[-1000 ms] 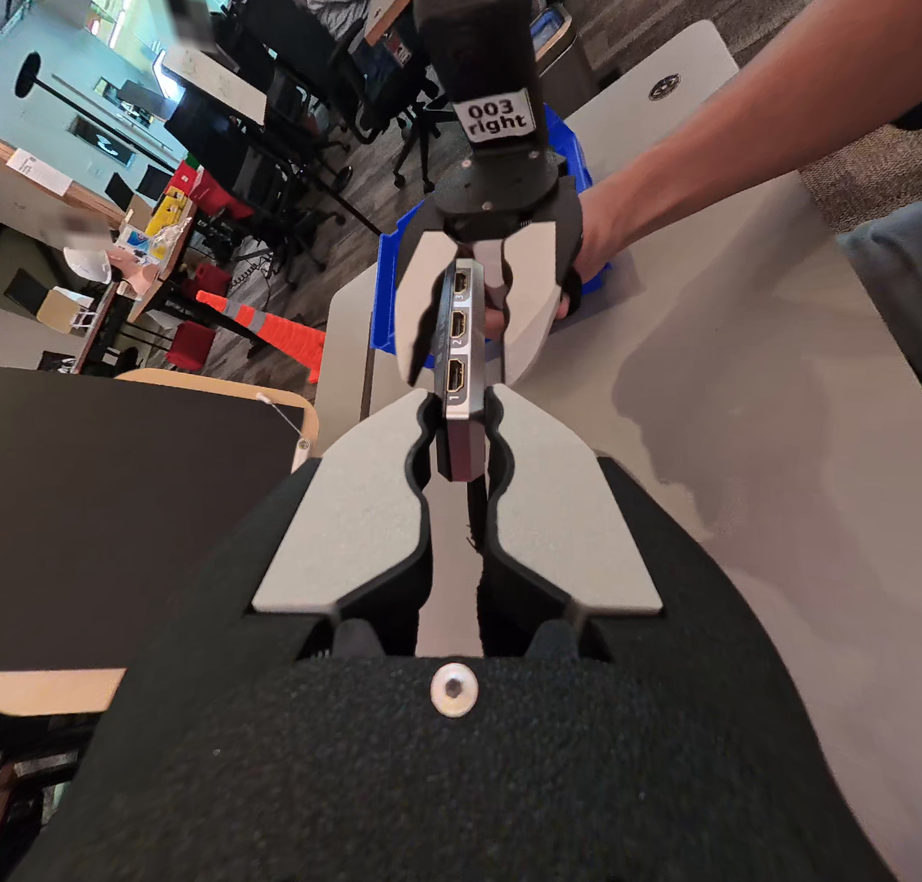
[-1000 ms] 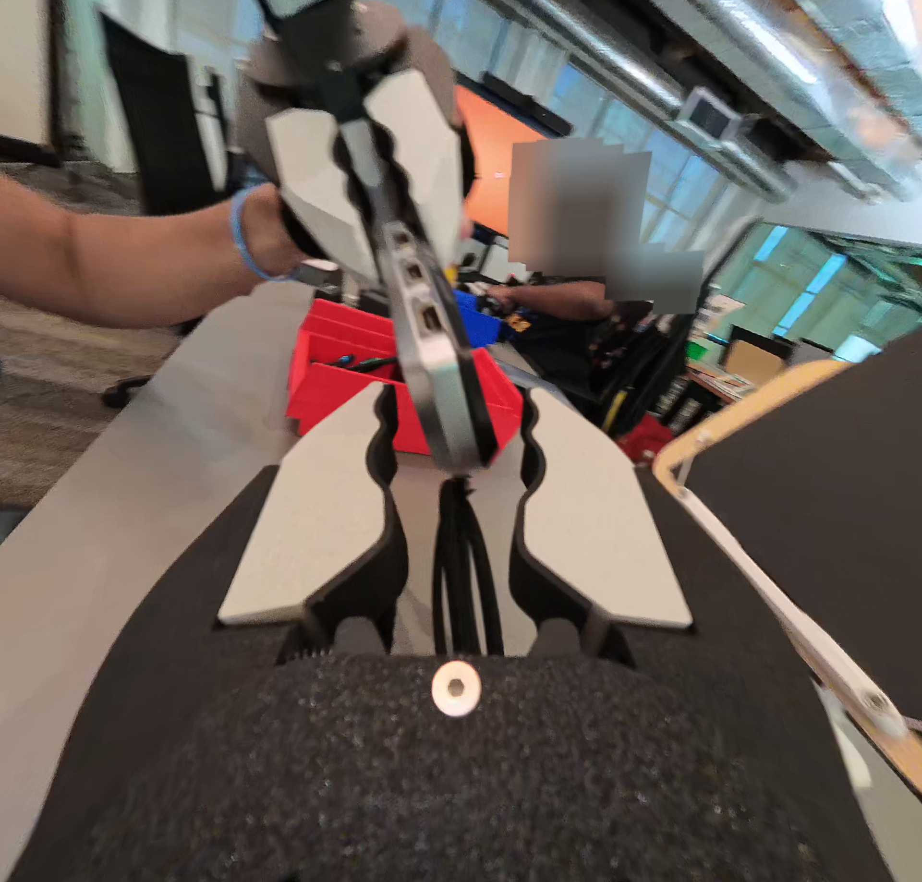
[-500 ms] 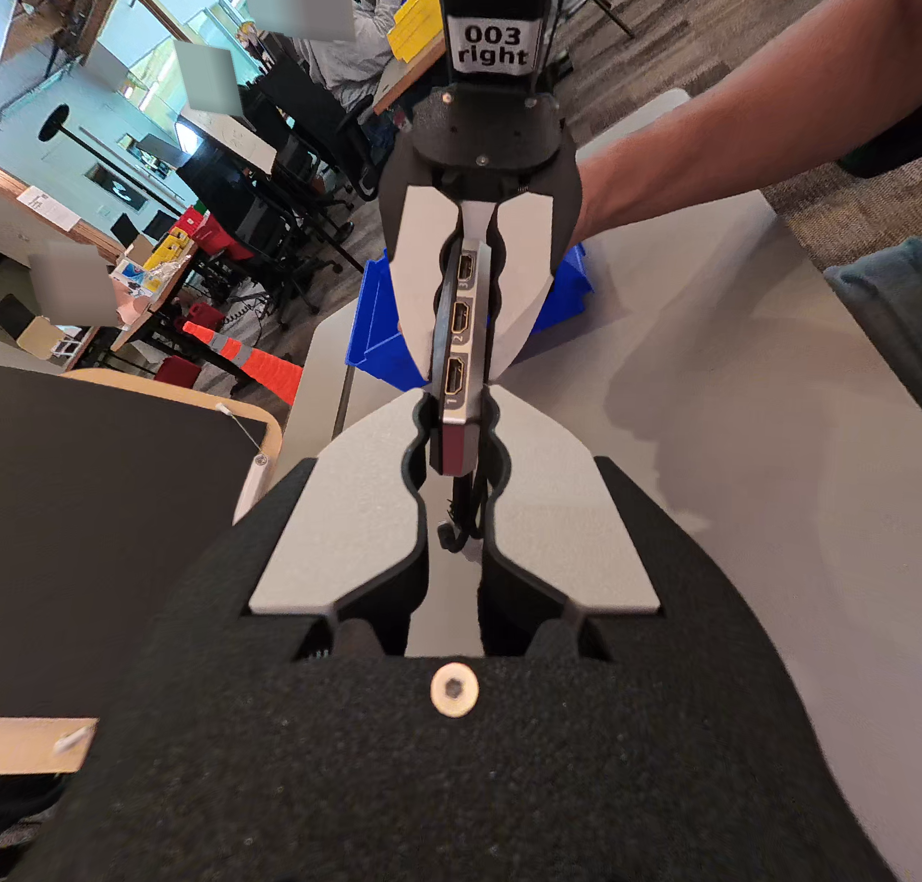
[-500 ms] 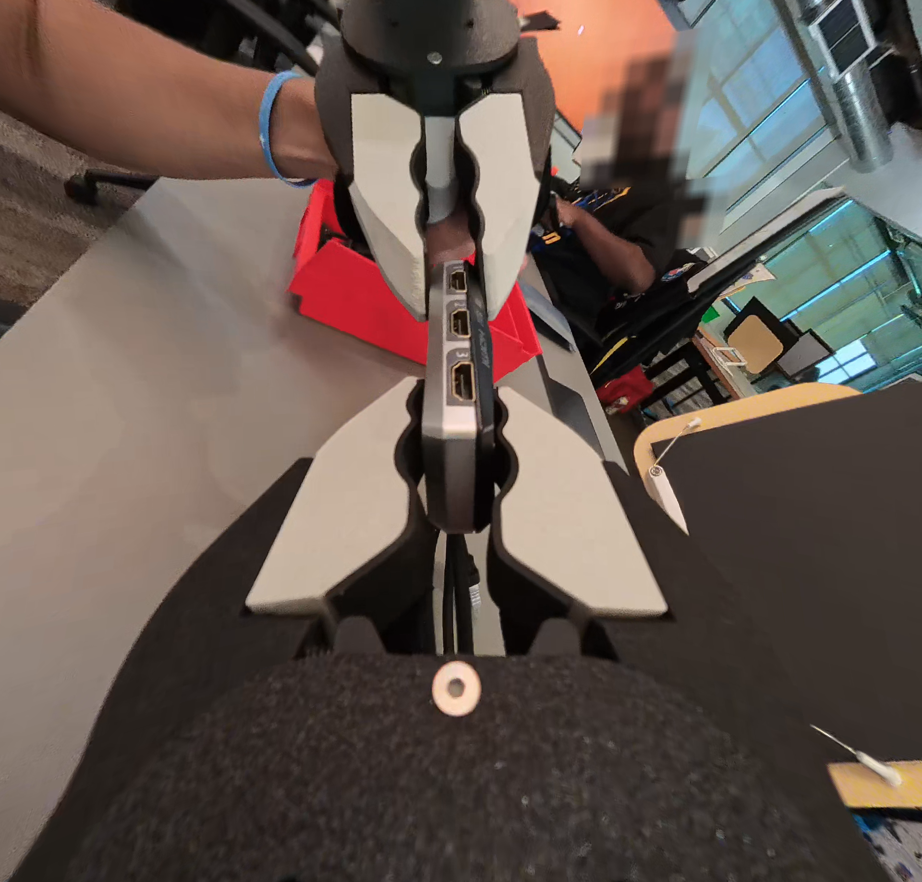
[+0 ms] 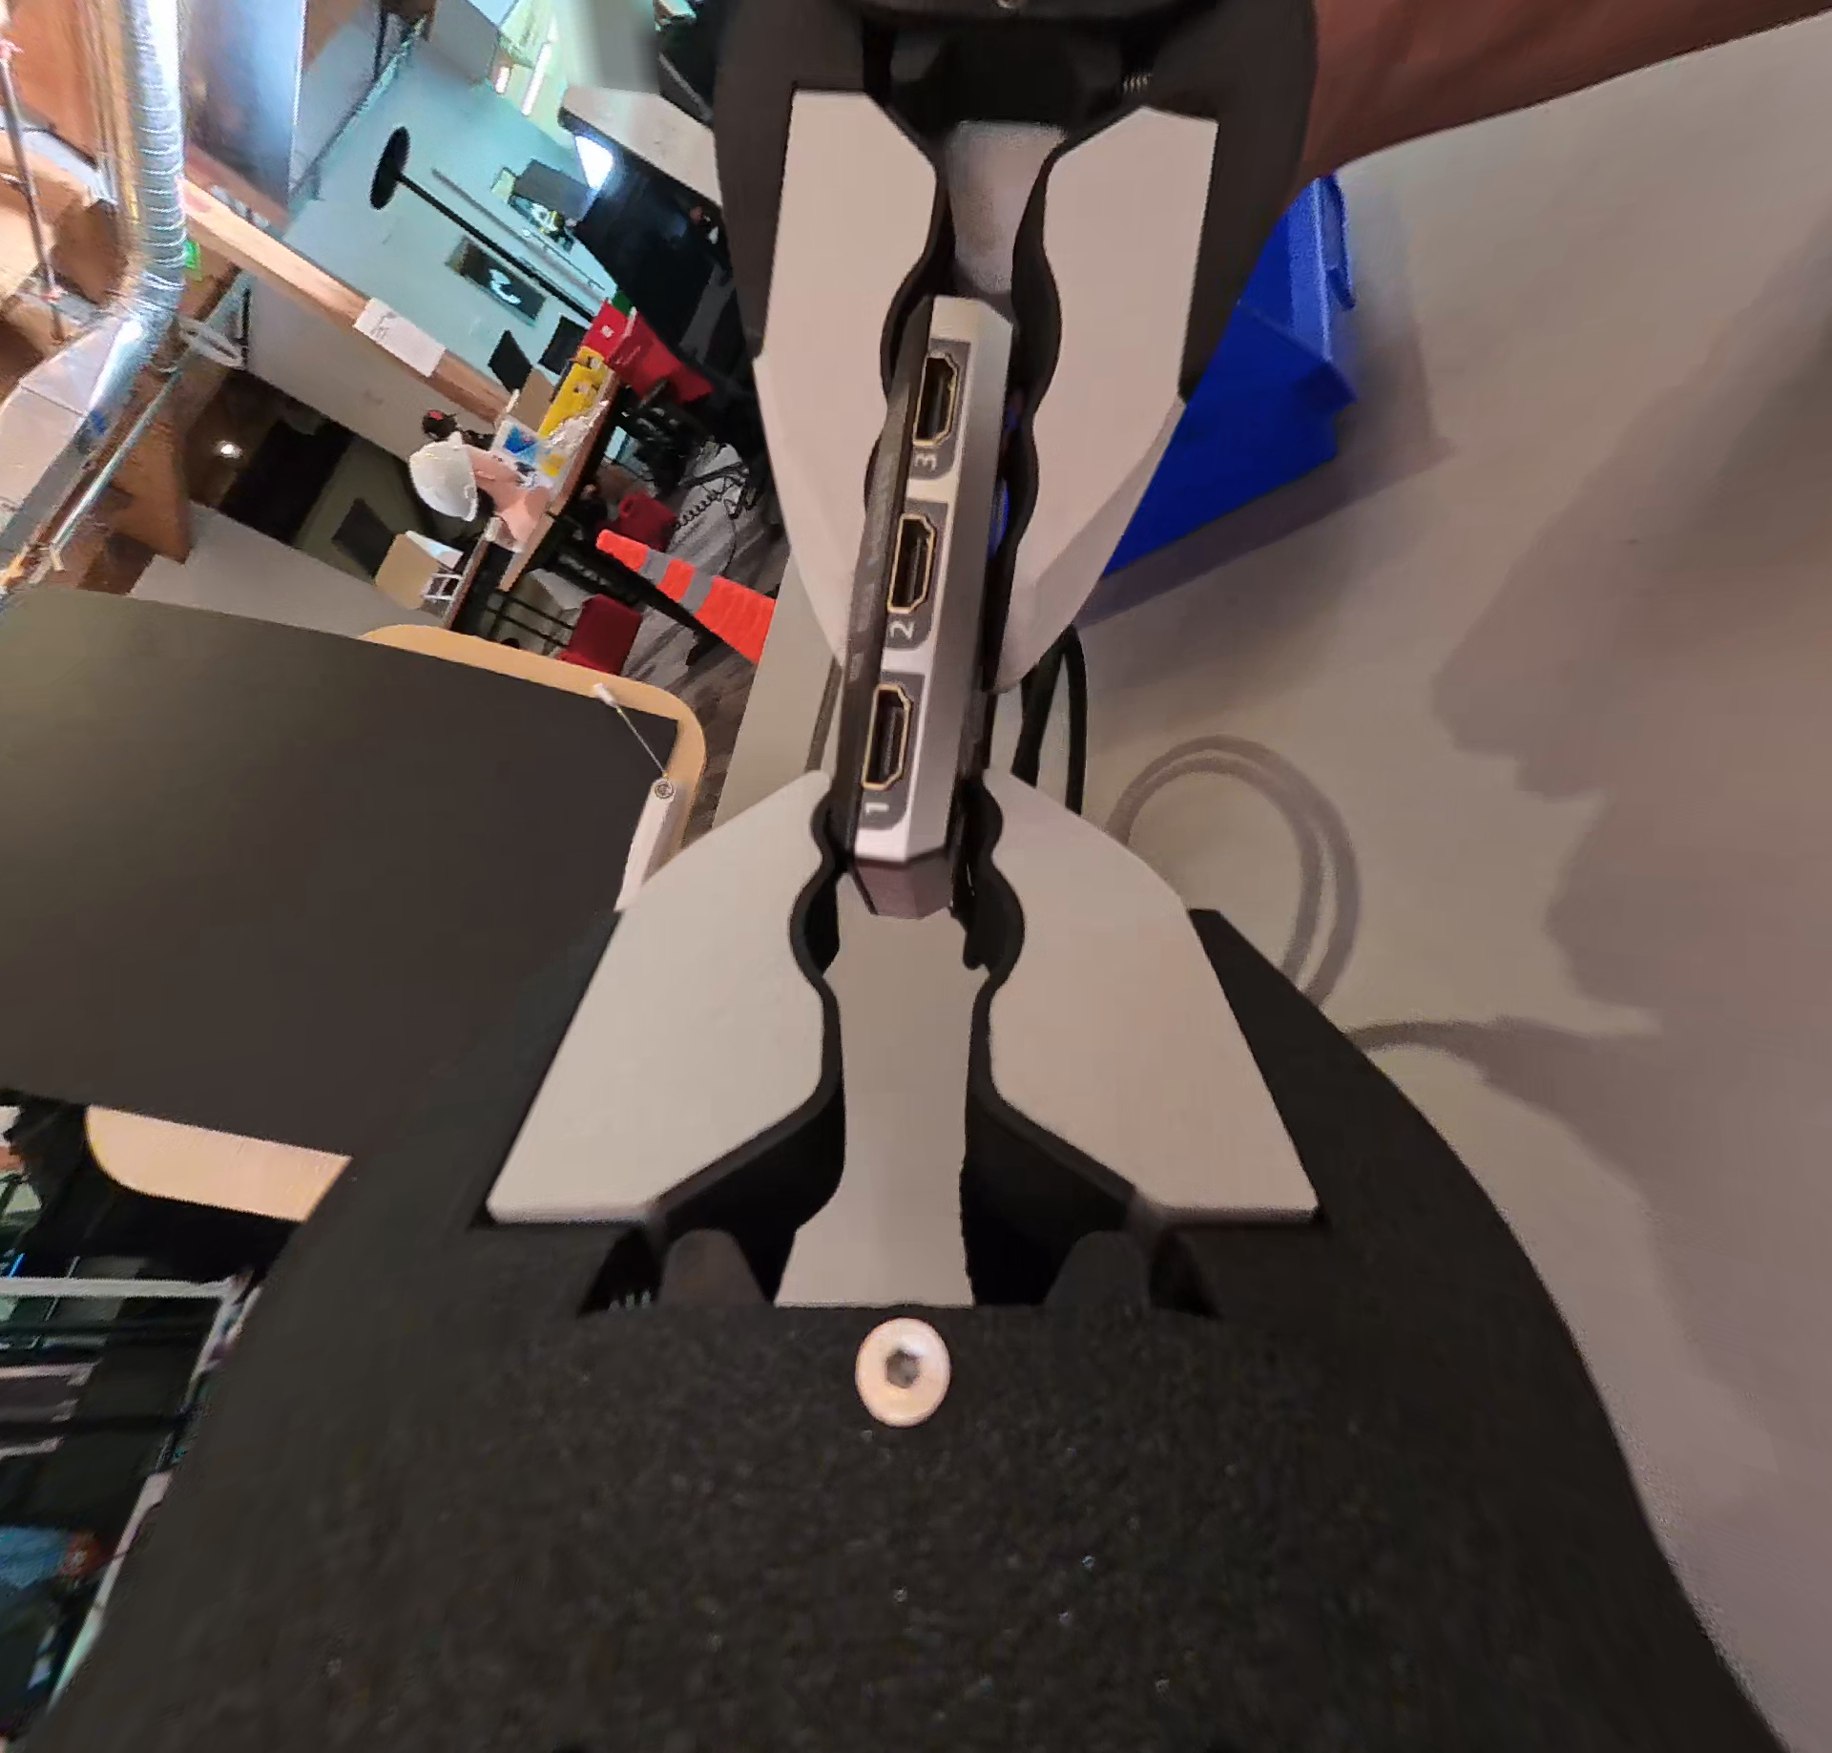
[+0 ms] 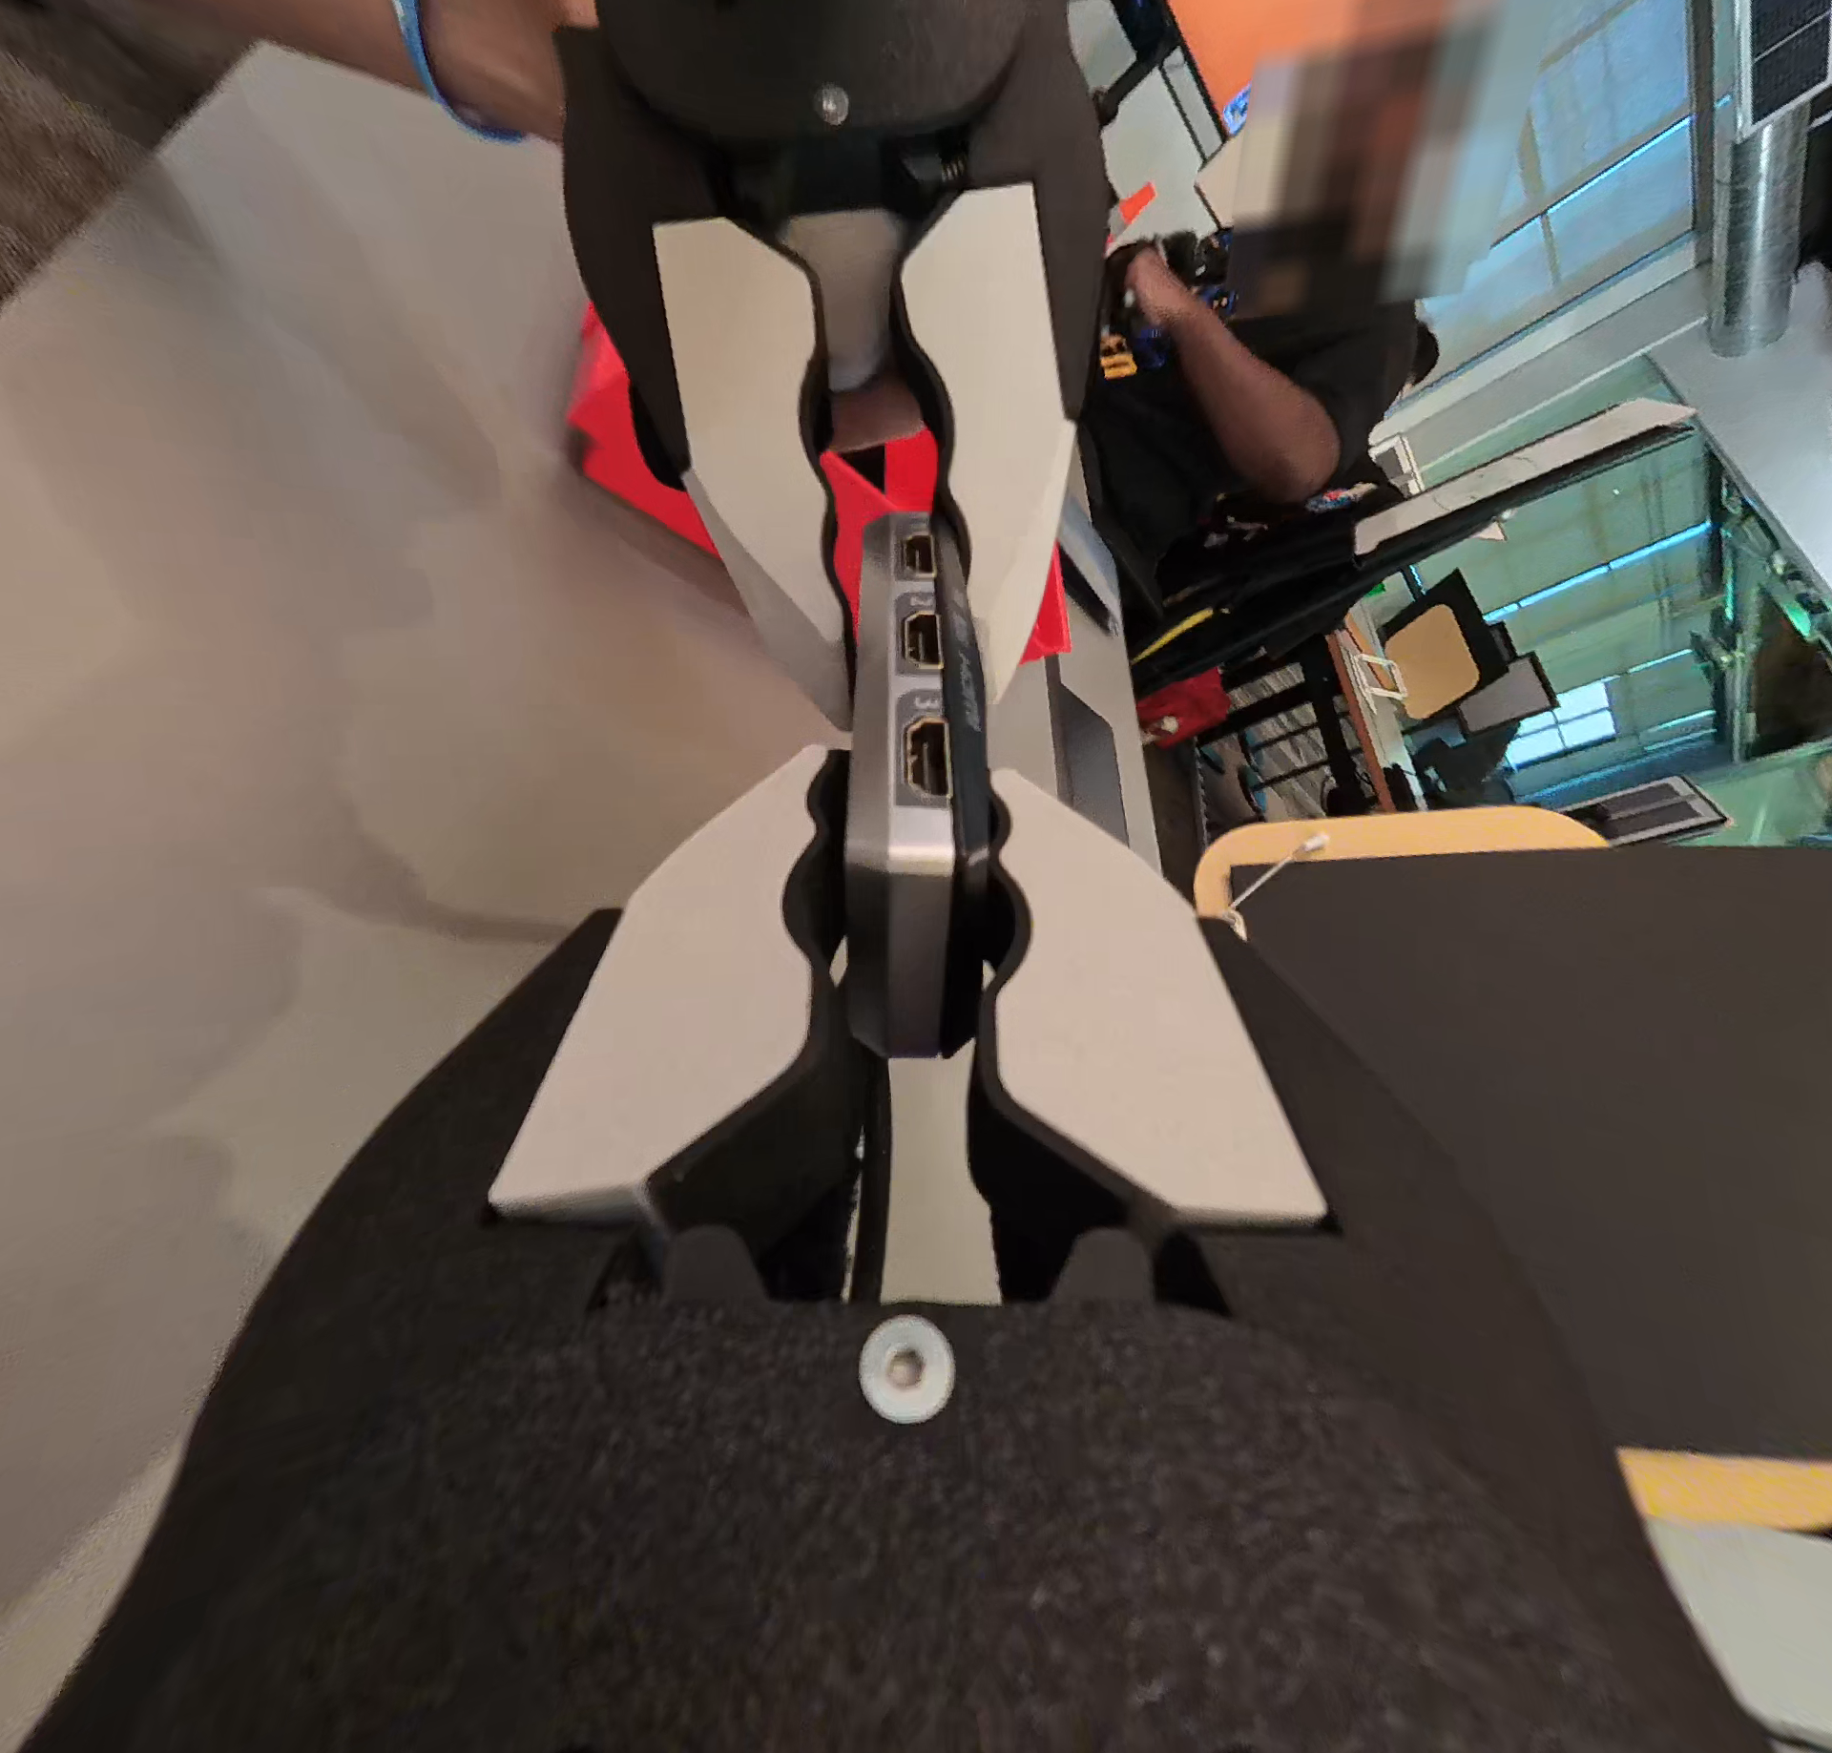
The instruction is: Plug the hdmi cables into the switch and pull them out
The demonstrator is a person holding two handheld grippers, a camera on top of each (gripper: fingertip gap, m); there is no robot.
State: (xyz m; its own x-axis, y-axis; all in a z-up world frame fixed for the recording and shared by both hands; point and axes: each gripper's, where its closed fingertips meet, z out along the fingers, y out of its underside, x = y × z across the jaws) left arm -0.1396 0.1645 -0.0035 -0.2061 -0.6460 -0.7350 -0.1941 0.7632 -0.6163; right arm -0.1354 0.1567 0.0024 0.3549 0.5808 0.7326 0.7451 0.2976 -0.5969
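Both tools clamp the HDMI switch (image 5: 897,635) above the grey surface (image 5: 1546,476): left tool (image 5: 907,838) near end, right tool (image 6: 907,818) far end.

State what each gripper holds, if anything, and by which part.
Both grip the same HDMI switch, held edge-up with its three empty ports showing. The left gripper clamps one end; the right gripper clamps the opposite end.

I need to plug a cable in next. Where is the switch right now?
The switch is held edge-up above the table, between the left gripper and right gripper, one at each end.
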